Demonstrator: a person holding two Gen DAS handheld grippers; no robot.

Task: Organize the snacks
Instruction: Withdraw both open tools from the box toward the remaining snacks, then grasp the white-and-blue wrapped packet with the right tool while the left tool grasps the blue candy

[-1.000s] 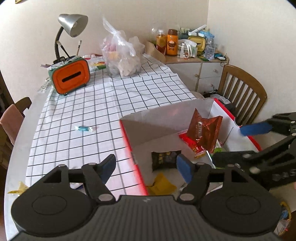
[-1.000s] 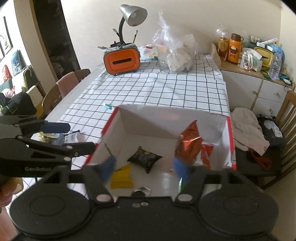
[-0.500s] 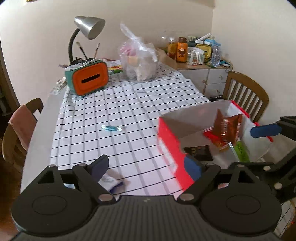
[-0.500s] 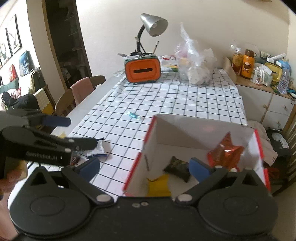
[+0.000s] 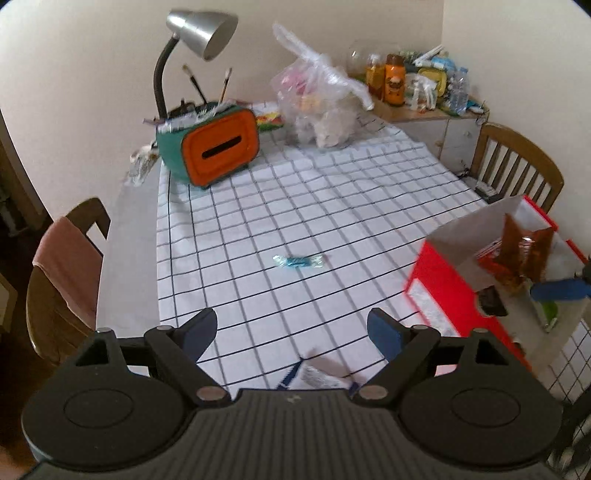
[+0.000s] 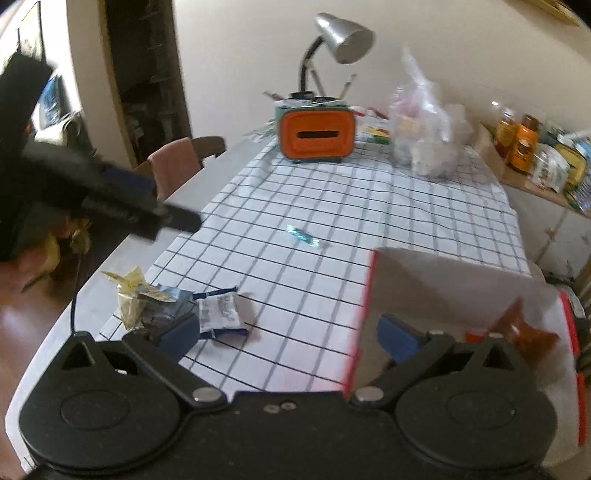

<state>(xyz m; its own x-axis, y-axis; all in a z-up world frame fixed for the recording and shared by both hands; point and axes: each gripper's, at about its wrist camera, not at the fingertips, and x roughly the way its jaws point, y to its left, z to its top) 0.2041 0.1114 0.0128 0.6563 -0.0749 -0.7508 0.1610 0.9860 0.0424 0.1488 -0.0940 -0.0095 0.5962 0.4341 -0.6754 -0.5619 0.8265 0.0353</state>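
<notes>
Left to right across the table. At the near left edge, a small heap of snack wrappers: a crumpled yellow wrapper (image 6: 127, 295) on the bare tabletop, touching a dark foil packet (image 6: 162, 301), with a white-and-blue sachet (image 6: 221, 314) just beside it on the checked tablecloth (image 5: 332, 206).

The left gripper (image 5: 291, 334) hangs above the near cloth, jaws spread wide with nothing between them; the sachet shows blurred just below it. In the right wrist view this gripper appears as a dark, blurred shape at far left.

Mid-table, well apart from everything else, lies one blue-wrapped candy (image 5: 298, 261), flat on the cloth.

At the far end stand an orange-and-teal tissue box (image 5: 218, 147), a silver desk lamp (image 5: 201, 27) behind it, and a knotted clear plastic bag (image 5: 321, 110) to its right.

The right gripper (image 6: 288, 334) is also wide apart and empty, its right finger over the box's left wall.

At the right edge sits the red-and-white cardboard box (image 5: 439, 284), open at the top. A copper-coloured foil snack bag (image 5: 524, 251) stands upright inside it, with a red packet (image 5: 493, 260) touching its foot and a dark packet (image 5: 489, 301) lower down.

Beyond, a wooden chair (image 5: 517, 162) and a cluttered sideboard (image 5: 417, 110).
</notes>
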